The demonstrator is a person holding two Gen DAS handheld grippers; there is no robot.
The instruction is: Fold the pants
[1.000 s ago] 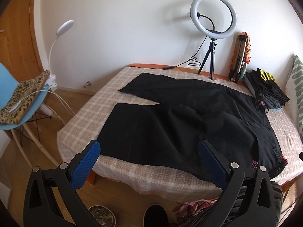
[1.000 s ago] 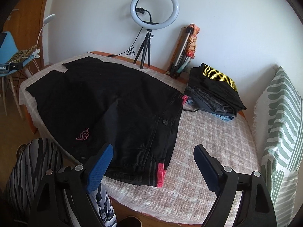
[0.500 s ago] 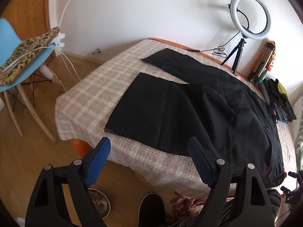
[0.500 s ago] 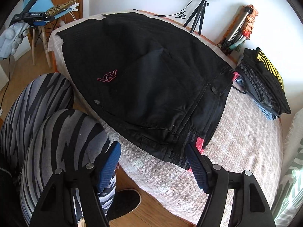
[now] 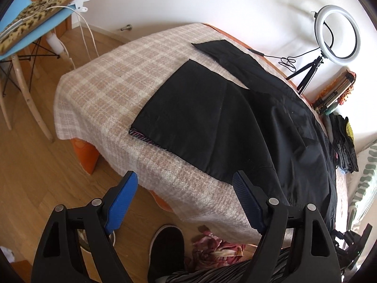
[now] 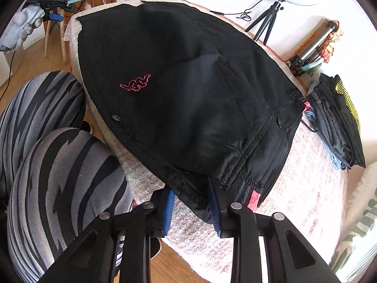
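Note:
Black pants (image 5: 235,118) with a pink logo lie spread flat on the checked table (image 5: 106,89), both legs pointing to the left end. My left gripper (image 5: 186,200) is open and empty, held off the table's near edge below the near leg's hem. In the right wrist view my right gripper (image 6: 192,208) has its blue pads (image 6: 169,210) closed in on the near waistband corner of the pants (image 6: 188,89), at the table's front edge. The fabric bunches between the jaws.
A ring light on a tripod (image 5: 334,40) and a second tripod (image 5: 334,94) stand at the back. A stack of folded clothes (image 6: 337,122) lies at the right end beside a striped pillow (image 6: 358,231). A blue chair (image 5: 28,23) stands left. My legs (image 6: 47,165) are at the table's front.
My right gripper has moved onto the waistband corner and narrowed from wide open to closed on it. My left gripper has dropped lower and swung left toward the near hem, still open.

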